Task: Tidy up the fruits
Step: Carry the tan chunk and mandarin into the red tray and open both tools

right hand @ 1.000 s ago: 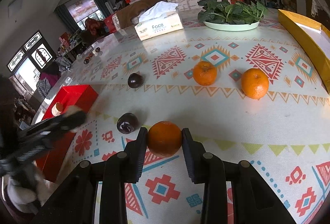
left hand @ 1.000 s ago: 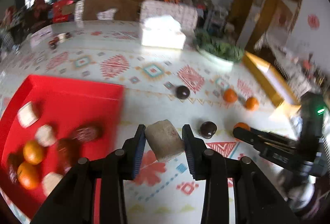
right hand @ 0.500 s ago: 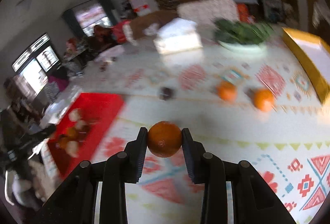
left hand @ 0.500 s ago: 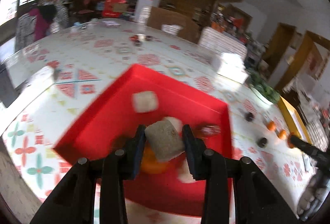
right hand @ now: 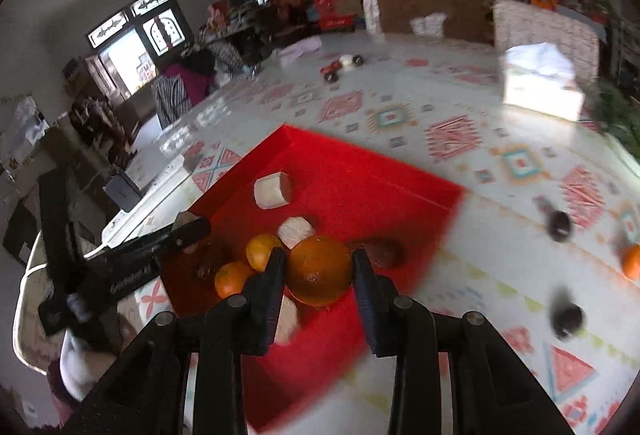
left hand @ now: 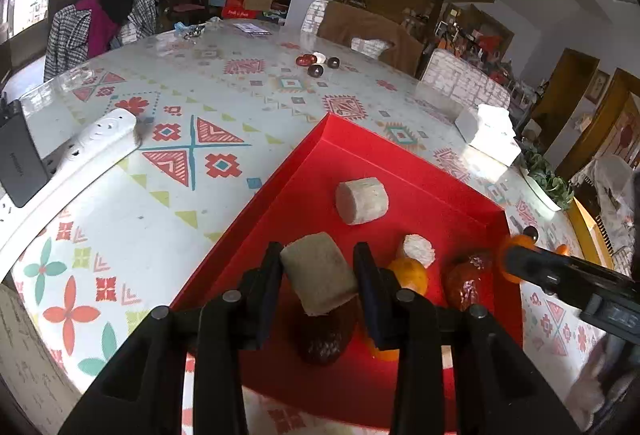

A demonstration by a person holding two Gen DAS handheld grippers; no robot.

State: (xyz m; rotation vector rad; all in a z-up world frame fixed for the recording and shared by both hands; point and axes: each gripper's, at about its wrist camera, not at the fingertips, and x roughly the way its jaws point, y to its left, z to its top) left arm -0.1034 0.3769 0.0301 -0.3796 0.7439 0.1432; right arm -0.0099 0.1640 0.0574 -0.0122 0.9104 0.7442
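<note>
Patterned table [left hand: 168, 203], red tray [left hand: 320, 155] holding oranges, pale chunks, perhaps plums, left tongs [left hand: 316, 275] gripping beige chunk [left hand: 320, 279], right tongs [right hand: 318, 271] gripping orange [right hand: 318, 271]

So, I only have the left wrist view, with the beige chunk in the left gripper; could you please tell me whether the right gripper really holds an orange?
Observer: Yes. In the right wrist view the right gripper is shut on a whole orange, above the near part of the red tray.
Operator: Thank you. What fruit lies outside the tray?
Observer: Two dark fruits lie on the tablecloth to the right of the tray, and a loose orange sits at the picture's right edge.
Operator: Is the spot below the right gripper free?
Observer: Not quite. A white piece lies in the tray just below the gripper's left finger.
</note>
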